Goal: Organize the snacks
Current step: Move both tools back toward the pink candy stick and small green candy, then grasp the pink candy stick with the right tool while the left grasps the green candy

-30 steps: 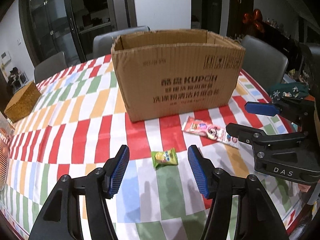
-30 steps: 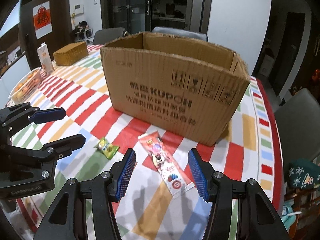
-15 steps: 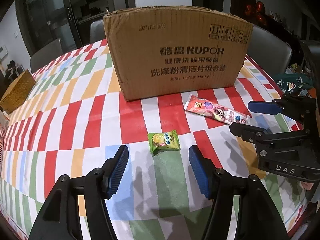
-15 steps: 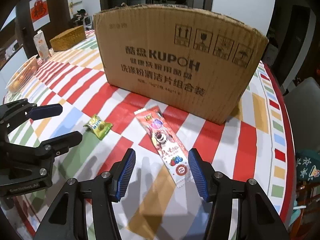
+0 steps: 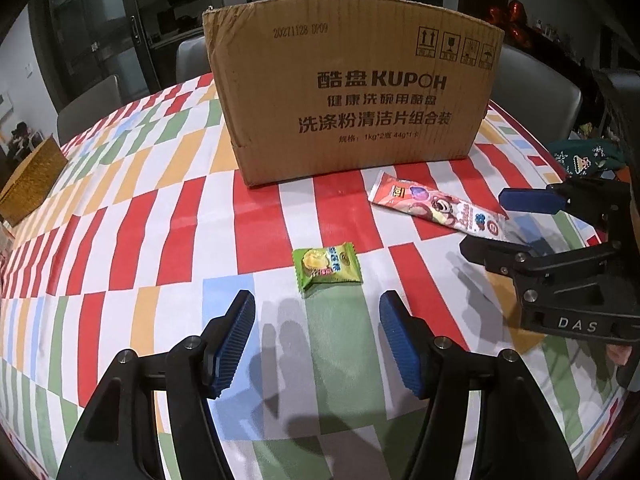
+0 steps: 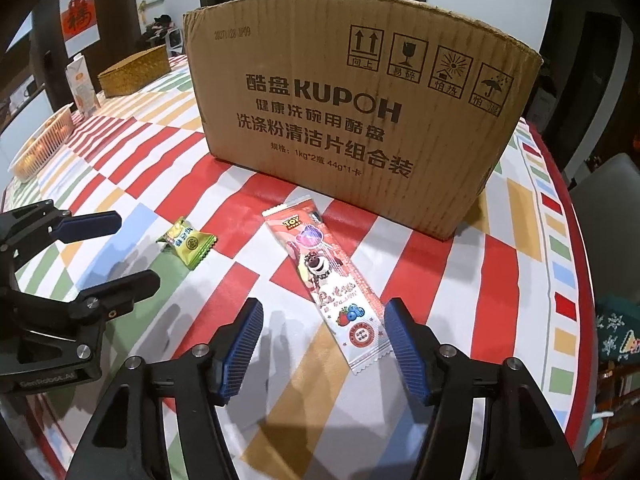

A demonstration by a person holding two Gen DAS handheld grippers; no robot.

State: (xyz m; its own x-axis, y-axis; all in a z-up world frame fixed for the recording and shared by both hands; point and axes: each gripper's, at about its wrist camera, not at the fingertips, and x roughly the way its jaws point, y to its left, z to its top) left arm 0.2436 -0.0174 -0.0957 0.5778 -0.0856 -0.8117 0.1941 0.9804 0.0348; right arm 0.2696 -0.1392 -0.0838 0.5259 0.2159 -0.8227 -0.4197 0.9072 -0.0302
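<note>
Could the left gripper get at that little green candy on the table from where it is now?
Probably yes. The green candy lies flat on the tablecloth, just ahead of the left gripper, in line with the gap between its spread fingers. Nothing lies between them.

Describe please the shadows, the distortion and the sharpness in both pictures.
Left wrist view: several overlapping grey shadows of the left gripper fall on the tablecloth; the fisheye bows the cardboard box top edge; the print stays sharp. Right wrist view: similar multiple shadows under the right gripper, whose jaws are opening; the pink snack stick is crisp; corners are dark.
</note>
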